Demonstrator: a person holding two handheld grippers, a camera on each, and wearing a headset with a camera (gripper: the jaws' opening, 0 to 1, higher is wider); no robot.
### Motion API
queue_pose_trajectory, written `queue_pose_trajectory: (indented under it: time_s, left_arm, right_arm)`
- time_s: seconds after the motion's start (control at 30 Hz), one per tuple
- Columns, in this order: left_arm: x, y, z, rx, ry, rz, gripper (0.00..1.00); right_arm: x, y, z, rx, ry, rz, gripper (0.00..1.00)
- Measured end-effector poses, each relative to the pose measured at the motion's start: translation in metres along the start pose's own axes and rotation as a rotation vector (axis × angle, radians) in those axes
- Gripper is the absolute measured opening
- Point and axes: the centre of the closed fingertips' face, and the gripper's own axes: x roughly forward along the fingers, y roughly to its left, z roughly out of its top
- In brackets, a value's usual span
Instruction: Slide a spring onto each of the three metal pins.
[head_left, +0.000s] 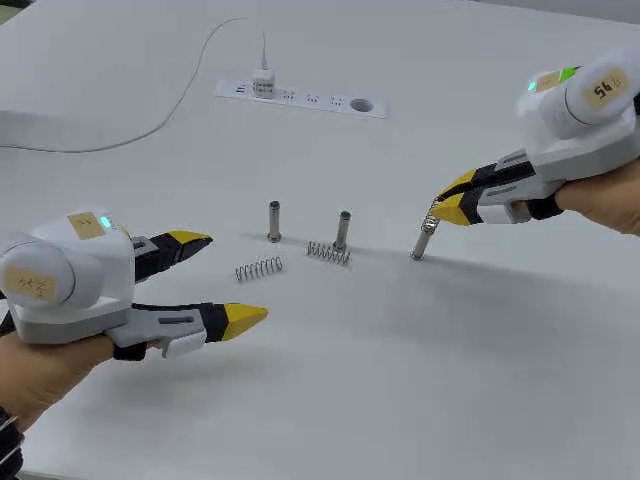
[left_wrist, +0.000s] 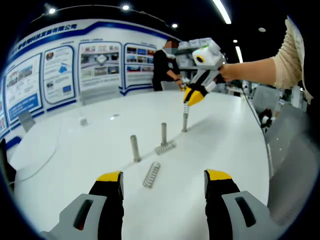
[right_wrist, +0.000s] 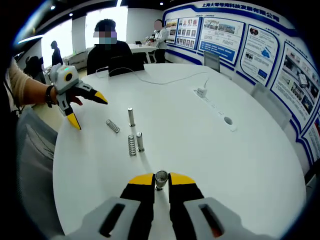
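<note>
On the workbench (head_left: 330, 390), step in hand: the first of three springs is being fitted, as I judge it. Two springs lie loose and two pins stand bare.
Left gripper (head_left: 233, 277): jaws spread wide with nothing between them. It hovers above the bench left of the parts, and its tips point toward the near spring without touching it.
Near spring (head_left: 259, 268): lies flat on the bench, just left of and in front of the left pin, apart from it.
Left pin (head_left: 274, 221): upright, with no spring on it.
Second spring (head_left: 328, 253): lies flat with one end against the foot of the middle pin.
Middle pin (head_left: 342, 230): upright, with no spring on it.
Right pin (head_left: 424, 241): upright with a slight lean in the head view. Its top meets the lower end of the held spring.
Held spring (head_left: 432, 214): pinched near its upper end and hanging down onto the pin's tip. The right gripper view looks down its bore. Whether the coils have passed over the tip I cannot tell.
Right gripper (head_left: 441, 206): jaws drawn nearly together and clamped on the held spring, directly above the right pin.
Next move, for the right gripper: keep the spring's axis in line with the pin and lower it. Then loosen the jaws so the coils drop down the shaft. A tilt would likely catch a coil on the pin's edge.
</note>
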Motion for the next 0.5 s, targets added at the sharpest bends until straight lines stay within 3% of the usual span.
queue_pose_trajectory:
  time_s: [0.5]
  left_arm:
    - [-0.001,0.000,-0.001,0.001,0.004,0.000,0.66]
  right_arm:
    - [0.020,0.002,-0.016,0.034,0.025,0.006,0.11]
